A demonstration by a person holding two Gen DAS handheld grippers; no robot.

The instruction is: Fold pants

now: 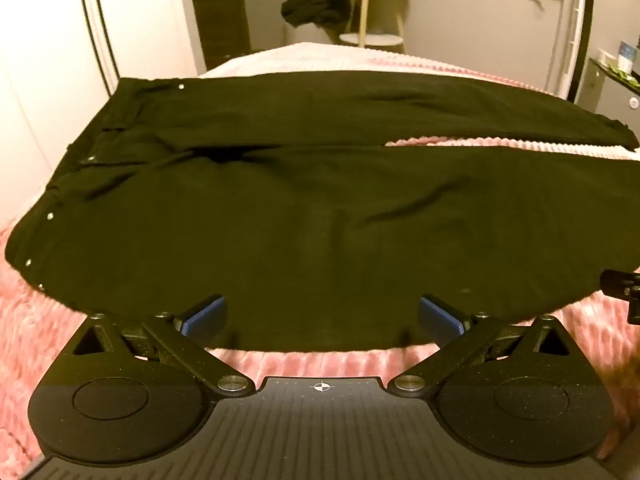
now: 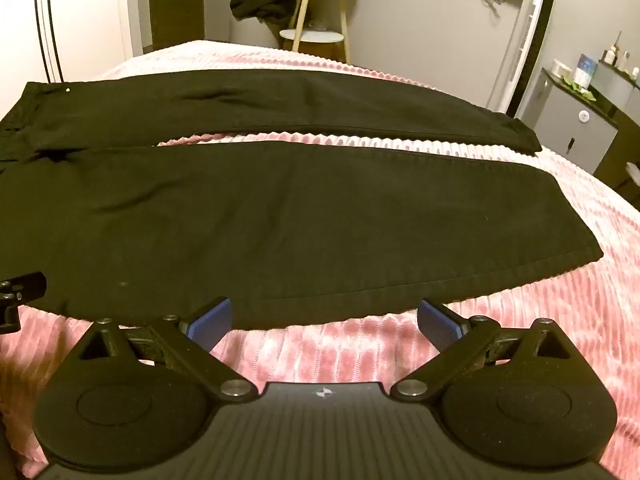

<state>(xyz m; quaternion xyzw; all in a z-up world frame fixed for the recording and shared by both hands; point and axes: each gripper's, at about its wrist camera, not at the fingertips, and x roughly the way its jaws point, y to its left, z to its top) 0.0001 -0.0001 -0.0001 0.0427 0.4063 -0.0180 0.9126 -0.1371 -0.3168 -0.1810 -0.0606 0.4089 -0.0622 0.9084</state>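
Black pants [image 1: 304, 208] lie flat on a pink ribbed bedspread [image 1: 312, 364], waistband to the left, both legs running right with a narrow gap between them. They also show in the right wrist view [image 2: 248, 208], where the near leg's hem ends at the right. My left gripper [image 1: 322, 316] is open and empty, fingers spread over the near edge of the thigh. My right gripper [image 2: 324, 318] is open and empty at the near edge of the lower leg. Each gripper shows at the edge of the other's view.
A small round wooden side table [image 1: 370, 8] with dark clothes [image 1: 316, 4] draped on it stands beyond the bed. A white wardrobe [image 1: 48, 60] is at the left. A grey cabinet [image 2: 576, 124] with small items on top stands at the right.
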